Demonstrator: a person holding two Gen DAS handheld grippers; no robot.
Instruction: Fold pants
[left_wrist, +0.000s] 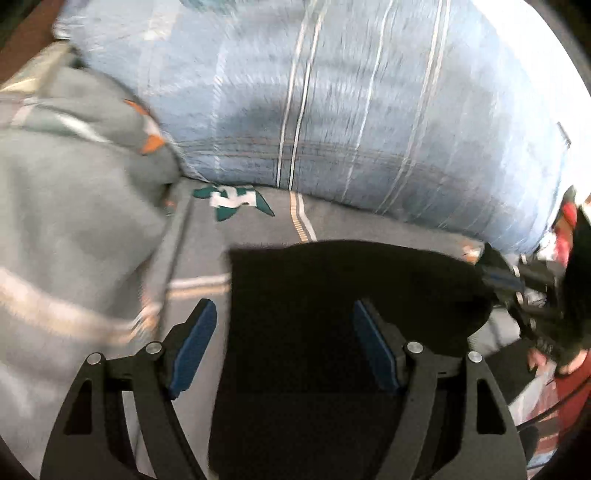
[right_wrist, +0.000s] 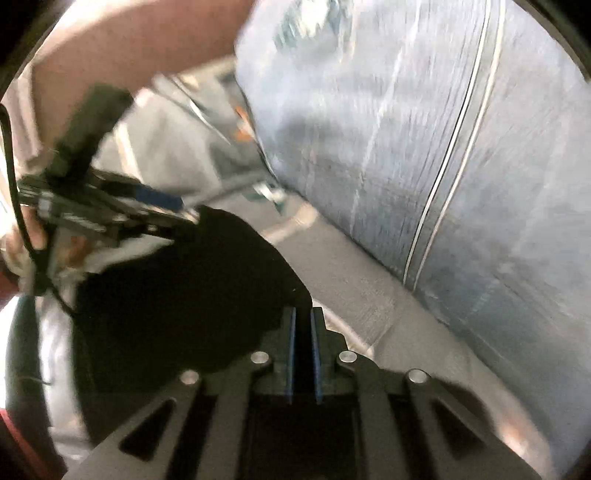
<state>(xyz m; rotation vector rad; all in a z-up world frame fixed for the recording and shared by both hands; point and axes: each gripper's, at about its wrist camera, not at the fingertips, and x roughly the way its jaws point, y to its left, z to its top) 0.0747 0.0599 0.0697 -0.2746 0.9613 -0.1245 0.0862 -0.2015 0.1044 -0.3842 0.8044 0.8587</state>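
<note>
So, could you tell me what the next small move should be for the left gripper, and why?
Probably close the left gripper on the black pants. Its fingers stand wide apart with the dark cloth lying between them, while the right gripper looks pinched shut at the cloth's other end. Blur hides whether the left fingers touch the fabric yet, so ease down first.

Black pants (left_wrist: 332, 295), dark plain fabric, lying spread on grey bedding, one edge rounded, corner raised at the right side
</note>
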